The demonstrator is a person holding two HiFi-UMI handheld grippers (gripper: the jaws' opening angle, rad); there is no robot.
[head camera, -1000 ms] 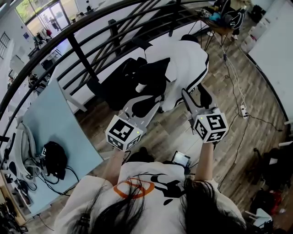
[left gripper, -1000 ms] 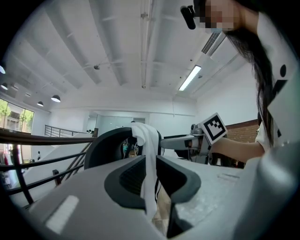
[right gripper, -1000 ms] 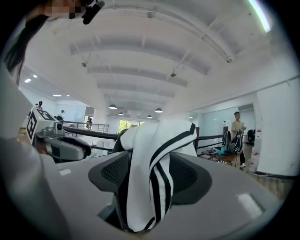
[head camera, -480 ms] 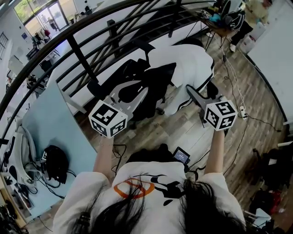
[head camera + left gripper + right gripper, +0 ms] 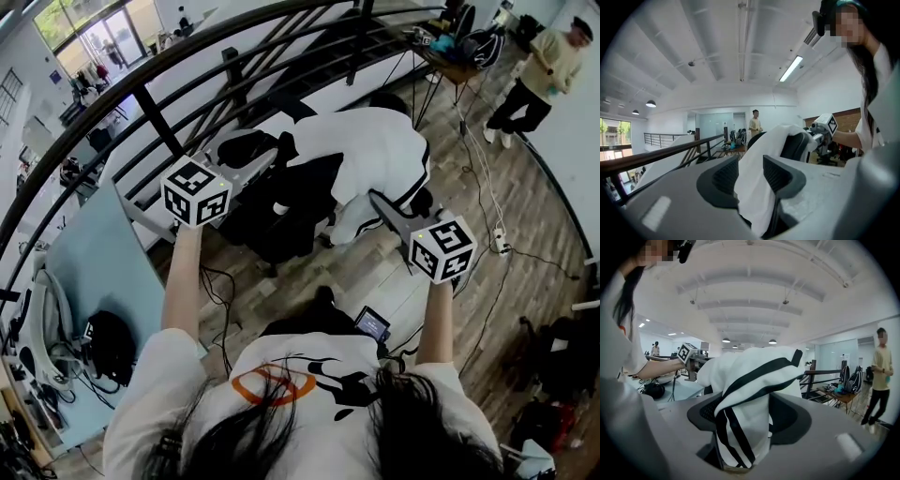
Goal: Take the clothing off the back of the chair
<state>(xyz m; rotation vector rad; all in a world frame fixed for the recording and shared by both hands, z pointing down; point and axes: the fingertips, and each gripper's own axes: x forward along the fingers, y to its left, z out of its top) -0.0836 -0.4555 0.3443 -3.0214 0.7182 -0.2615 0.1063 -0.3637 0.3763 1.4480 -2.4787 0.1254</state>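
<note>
A white garment (image 5: 370, 150) with black stripes drapes over the back of a black office chair (image 5: 286, 211). In the head view my left gripper (image 5: 272, 152) reaches the garment's left end and my right gripper (image 5: 378, 200) its right lower edge. The left gripper view has plain white cloth (image 5: 757, 187) pinched where the left gripper (image 5: 751, 176) is shut, with the chair's black back (image 5: 797, 144) beyond. The right gripper (image 5: 745, 420) is shut on a striped fold (image 5: 750, 390). Each view also catches the other gripper's marker cube (image 5: 827, 125) (image 5: 686, 354).
A black railing (image 5: 178, 66) curves behind the chair. A light blue table (image 5: 103, 253) with a black bag (image 5: 111, 328) stands at the left. Cables (image 5: 487, 192) run over the wooden floor on the right. A person (image 5: 542, 75) stands at the far right by a cluttered desk (image 5: 450, 45).
Both grippers have risen with the garment in them. The left one has moved up and leftward, farther from me. The garment is stretched wider across the chair back.
</note>
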